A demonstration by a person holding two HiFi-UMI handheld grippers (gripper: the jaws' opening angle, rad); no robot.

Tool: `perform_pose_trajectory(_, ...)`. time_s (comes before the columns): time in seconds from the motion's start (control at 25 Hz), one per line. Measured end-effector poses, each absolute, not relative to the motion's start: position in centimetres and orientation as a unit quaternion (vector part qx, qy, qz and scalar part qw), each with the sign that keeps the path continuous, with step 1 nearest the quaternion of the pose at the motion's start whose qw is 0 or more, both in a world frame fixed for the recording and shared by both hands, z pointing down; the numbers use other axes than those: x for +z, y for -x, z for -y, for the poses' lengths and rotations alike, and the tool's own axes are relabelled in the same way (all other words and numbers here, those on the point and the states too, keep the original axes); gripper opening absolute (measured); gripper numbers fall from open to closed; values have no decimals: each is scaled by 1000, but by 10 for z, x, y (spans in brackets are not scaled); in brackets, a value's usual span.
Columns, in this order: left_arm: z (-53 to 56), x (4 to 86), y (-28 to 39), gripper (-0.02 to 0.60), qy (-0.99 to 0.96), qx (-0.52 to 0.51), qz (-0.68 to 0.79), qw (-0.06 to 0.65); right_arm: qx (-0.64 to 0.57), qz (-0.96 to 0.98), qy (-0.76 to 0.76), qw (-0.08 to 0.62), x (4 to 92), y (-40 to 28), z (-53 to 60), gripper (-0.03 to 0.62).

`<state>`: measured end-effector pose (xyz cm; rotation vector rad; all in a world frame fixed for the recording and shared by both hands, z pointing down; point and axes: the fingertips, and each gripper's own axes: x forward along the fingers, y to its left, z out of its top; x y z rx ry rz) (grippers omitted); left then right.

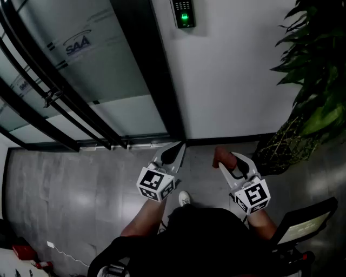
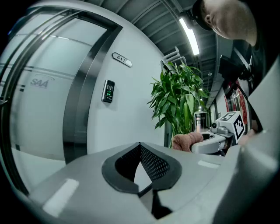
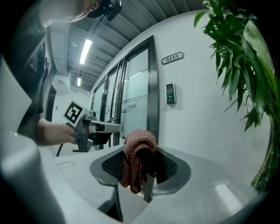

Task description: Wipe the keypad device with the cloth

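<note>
- Risk, reach: the keypad device [image 1: 184, 13] is mounted on the white wall, far from both grippers and well above them. The wipe has not begun. A misjudged approach would put the cloth on bare wall beside the unit.
- Risk, grip: the cloth [image 3: 138, 166] hangs as a bunched fold, and only part of it is pinched. In my judgement, dragging it across the raised housing could pull it free and drop it to the floor.
- Risk, contact: little cloth stands proud of the jaw tips. A firm press could bring hard plastic against the keys or the lit green sensor.
- Risk, obstruction: the potted plant [image 1: 313, 81] stands just right of the working line, and its leaves could snag the right arm as it rises.
- Right gripper [image 3: 141, 151]: the jaws are pinched on the brown-red cloth, which drapes over the tips and down between the pads.
- Left gripper [image 2: 140, 146]: the jaws are pressed together at the tips with nothing between them. It touches nothing and points toward the wall left of the keypad.
</note>
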<state>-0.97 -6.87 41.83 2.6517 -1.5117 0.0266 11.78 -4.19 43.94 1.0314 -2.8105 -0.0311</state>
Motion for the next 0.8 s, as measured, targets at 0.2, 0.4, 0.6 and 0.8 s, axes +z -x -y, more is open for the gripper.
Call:
perform_pose_trajectory(0.2,79,419,17,17,-869,11,493,47,3,934,-348,77,445,-112,53,147)
perform_pose_trajectory(0.4,94,419,28,17,-871,12,490,49,2,934,-349,77,444,-99,68,147)
perform_pose_trajectory(0.6,110,420,39,17,-882,19,468,43,-3,932,-354,78,443,-78,88,147)
perform_pose_trajectory(0.8,130,423,54,17,-893,19,448,40,-16,928,-364,81,438,-56,115,147)
